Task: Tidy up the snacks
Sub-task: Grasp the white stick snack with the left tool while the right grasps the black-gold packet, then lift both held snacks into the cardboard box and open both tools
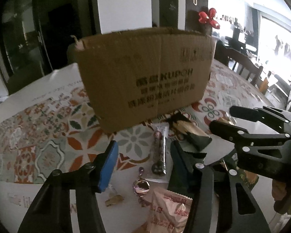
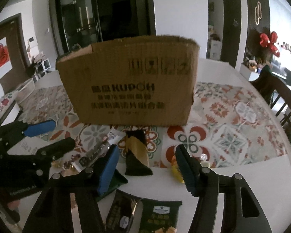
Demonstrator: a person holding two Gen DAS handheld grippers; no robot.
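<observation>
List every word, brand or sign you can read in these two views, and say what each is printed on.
"KUPOH": cardboard box, front face, upright; upside down in the left wrist view.
"FORTUNE BISCUITS", partly legible: pink snack packet.
Chinese lines under the brand on the box: too blurred.
Handling symbols on the box: only outlines show.
Green packet label and tablecloth script: too small to read.

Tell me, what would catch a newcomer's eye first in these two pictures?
Most striking is the big brown cardboard box with dark print, standing upright in the middle of the patterned tablecloth. In front of it, nearer the cameras, small snack packets lie scattered, among them a black and gold packet and a pink wrapper. The left gripper and right gripper reach in from below, jaws apart and empty.
</observation>
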